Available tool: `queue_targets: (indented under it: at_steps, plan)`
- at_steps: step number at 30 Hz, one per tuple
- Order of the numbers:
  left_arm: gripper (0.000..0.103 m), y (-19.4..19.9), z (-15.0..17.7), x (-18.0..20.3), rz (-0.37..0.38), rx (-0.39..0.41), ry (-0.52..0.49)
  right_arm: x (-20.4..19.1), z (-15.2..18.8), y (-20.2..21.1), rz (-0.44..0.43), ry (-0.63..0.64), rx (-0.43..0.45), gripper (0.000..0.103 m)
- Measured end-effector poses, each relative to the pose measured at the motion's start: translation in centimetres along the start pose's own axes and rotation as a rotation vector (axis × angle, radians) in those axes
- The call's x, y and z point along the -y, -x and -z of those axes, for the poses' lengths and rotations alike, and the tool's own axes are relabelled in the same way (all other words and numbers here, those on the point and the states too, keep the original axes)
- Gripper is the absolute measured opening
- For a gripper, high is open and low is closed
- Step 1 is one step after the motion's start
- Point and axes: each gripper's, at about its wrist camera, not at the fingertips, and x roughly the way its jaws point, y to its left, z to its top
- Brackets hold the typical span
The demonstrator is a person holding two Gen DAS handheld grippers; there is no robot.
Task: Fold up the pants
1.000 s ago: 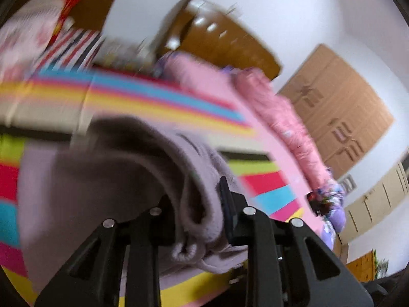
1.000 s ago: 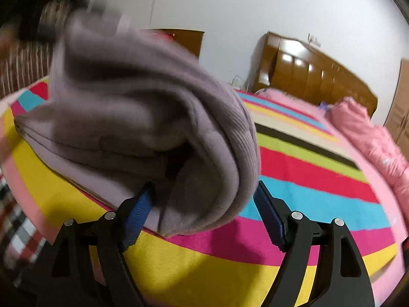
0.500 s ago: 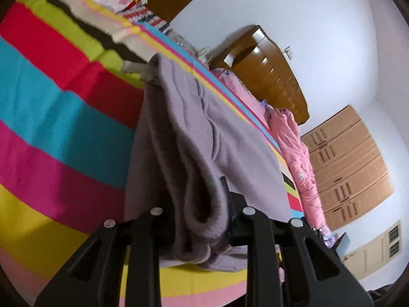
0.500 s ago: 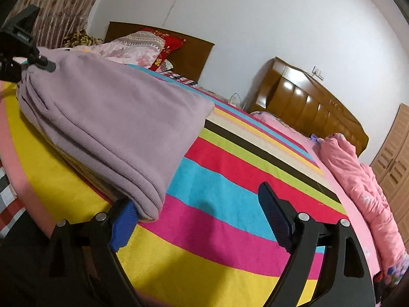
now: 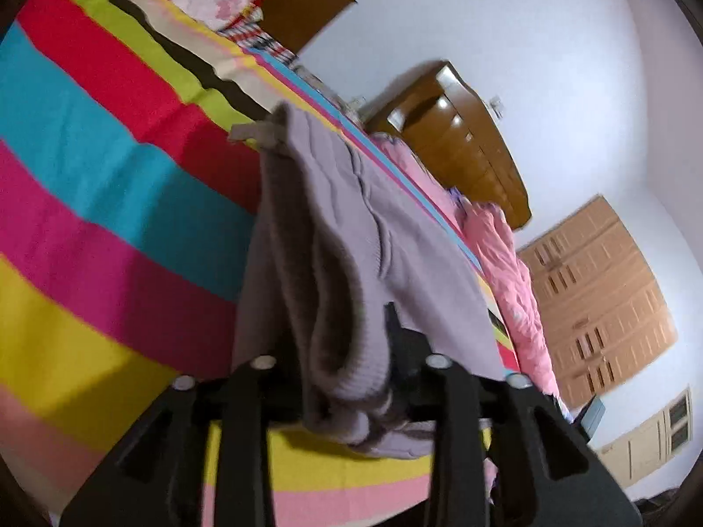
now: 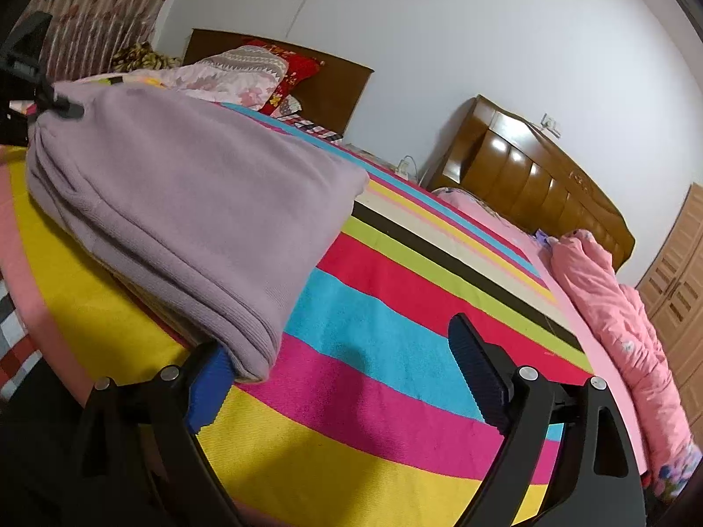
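The lilac knit pants (image 6: 184,202) lie folded in a thick stack on the striped bedspread (image 6: 395,342). My left gripper (image 5: 347,364) is shut on the bunched edge of the pants (image 5: 351,263), which drape away from it over the bed. That gripper also shows at the far left of the right wrist view (image 6: 30,79), at the stack's far corner. My right gripper (image 6: 334,360) is open and empty, its blue left pad (image 6: 211,377) touching the near corner of the stack.
A pink quilt (image 6: 615,316) lies along the bed's right side. Pillows (image 6: 237,74) are piled at a dark headboard. A brown wooden headboard (image 6: 536,184) and a wooden wardrobe (image 5: 602,303) stand by the white wall.
My right gripper has let go of the pants and drawn back; the fold now lies flat on the bed. My left gripper still holds its edge, lowered toward the bed.
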Motion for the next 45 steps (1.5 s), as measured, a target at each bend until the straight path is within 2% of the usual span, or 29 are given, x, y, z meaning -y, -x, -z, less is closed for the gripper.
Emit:
queue_targets:
  at_steps: [1, 3, 4, 5, 7, 9, 11, 12, 13, 15, 16, 18, 20, 22, 25, 29, 30, 32, 34, 36, 37, 39, 42, 44, 45]
  plan:
    - [0.054, 0.7, -0.1, 0.6, -0.034, 0.016, -0.018, 0.2, 0.0, 0.5, -0.032, 0.017, 0.005, 0.086]
    - [0.073, 2.8, -0.3, 2.5, -0.186, 0.089, -0.069, 1.0, 0.3, 1.7, -0.156, 0.024, 0.033, 0.085]
    - [0.073, 3.9, -0.4, 3.9, -0.217, 0.135, -0.109, 2.0, 0.3, 2.6, -0.251, -0.009, 0.06, 0.084]
    - [0.074, 4.9, -0.4, 5.3, -0.209, 0.174, -0.153, 3.1, 0.1, 3.3, -0.318, -0.057, 0.081, 0.084]
    - [0.078, 5.8, -0.5, 8.0, -0.16, 0.217, -0.235, 5.2, -0.9, 3.6, -0.399, -0.178, 0.106, 0.084]
    - [0.081, 4.5, -0.6, 11.0, -0.145, 0.203, -0.334, 6.5, -2.6, 2.5, -0.437, -0.279, 0.111, 0.084]
    - [0.081, 2.0, -0.4, 13.0, -0.194, 0.169, -0.414, 6.4, -4.1, 1.1, -0.422, -0.308, 0.098, 0.084]
    - [0.081, 0.2, -0.2, 13.3, -0.244, 0.137, -0.442, 6.0, -4.7, 0.3, -0.405, -0.303, 0.083, 0.084]
    - [0.081, -1.1, 0.2, 13.2, -0.264, 0.108, -0.443, 4.9, -5.2, -0.8, -0.376, -0.274, 0.045, 0.084]
    - [0.08, -3.0, 1.3, 11.6, -0.311, 0.035, -0.419, 2.3, -5.2, -1.7, -0.371, -0.172, -0.017, 0.082]
    - [0.078, -3.0, 2.0, 10.8, -0.332, 0.023, -0.417, 0.3, -4.5, -1.6, -0.374, -0.072, -0.032, 0.08]
    - [0.076, -2.7, 3.8, 9.7, -0.339, 0.049, -0.478, -1.2, -3.0, -0.9, -0.316, -0.021, 0.012, 0.076]
    - [0.076, -2.0, 5.2, 9.0, -0.35, 0.051, -0.543, -0.1, -2.7, -1.7, -0.375, -0.134, -0.029, 0.076]
    - [0.076, -2.1, 5.2, 9.0, -0.366, 0.051, -0.551, 0.4, -2.9, -2.1, -0.388, -0.158, -0.047, 0.081]
    - [0.076, -2.4, 5.4, 8.9, -0.377, 0.067, -0.553, -0.2, -3.3, -0.8, -0.335, -0.108, -0.015, 0.082]
    - [0.076, -2.4, 6.7, 9.0, -0.399, 0.118, -0.598, 0.4, -4.2, -0.1, -0.337, -0.18, 0.015, 0.083]
    - [0.076, -2.3, 7.0, 9.1, -0.405, 0.131, -0.61, 0.1, -4.3, 0.0, -0.339, -0.174, 0.015, 0.087]
    - [0.076, -2.2, 7.2, 9.1, -0.404, 0.15, -0.614, -2.0, -3.8, -0.5, -0.375, -0.075, -0.033, 0.086]
    - [0.076, -2.0, 7.3, 8.8, -0.39, 0.168, -0.61, -2.8, -2.8, 0.4, -0.336, -0.029, 0.012, 0.086]
    - [0.076, -1.8, 7.5, 8.5, -0.374, 0.181, -0.616, -3.3, -2.2, -0.1, -0.35, 0.015, -0.049, 0.09]
    - [0.076, -1.8, 7.4, 8.5, -0.37, 0.18, -0.613, -3.5, -1.7, 0.2, -0.327, 0.038, -0.009, 0.091]
    - [0.076, -1.6, 6.8, 9.1, -0.384, 0.163, -0.587, -3.0, -1.9, 0.4, -0.335, -0.005, -0.033, 0.089]
    - [0.076, -0.6, 5.4, 10.8, -0.358, 0.178, -0.557, -2.0, -2.9, 2.2, -0.403, -0.026, 0.022, 0.088]
    - [0.077, 0.4, 4.4, 12.6, -0.323, 0.22, -0.578, -0.5, -4.5, 3.2, -0.431, -0.058, 0.071, 0.088]
    - [0.081, 0.5, 3.9, 13.2, -0.322, 0.227, -0.591, 0.2, -5.5, 3.2, -0.438, -0.082, 0.091, 0.088]
